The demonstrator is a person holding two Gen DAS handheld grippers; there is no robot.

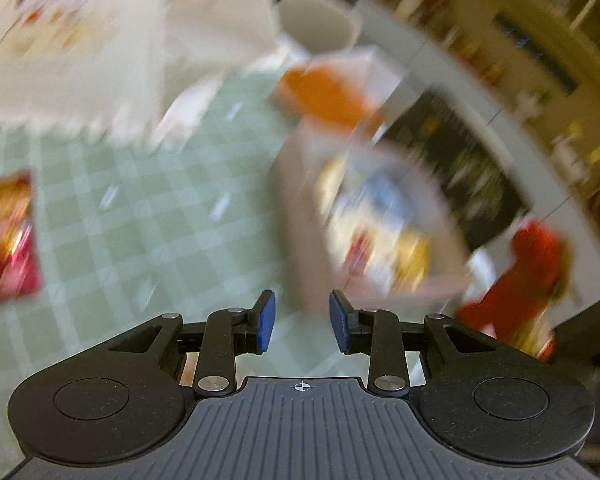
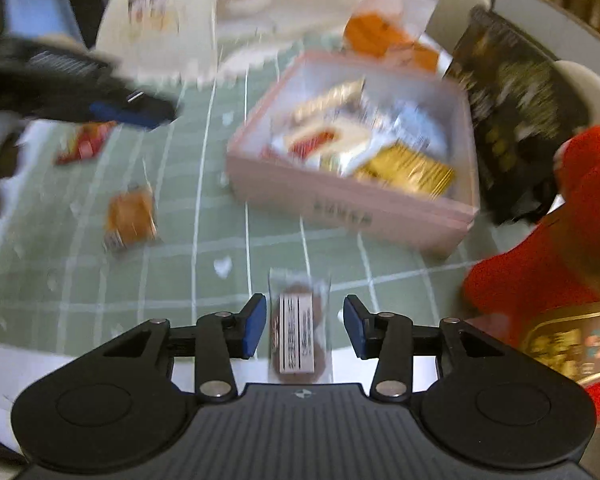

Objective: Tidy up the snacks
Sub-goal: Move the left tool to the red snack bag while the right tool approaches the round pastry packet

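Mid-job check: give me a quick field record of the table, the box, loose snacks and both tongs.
surface: green checked cloth
box: pink box, open top, several packets inside
loose snacks: orange packet; red packet; clear-wrapped brown biscuit pack
right tongs: open, astride the biscuit pack, pads not touching it
left tongs: open, nothing between them, above the cloth
image quality: both views motion-blurred
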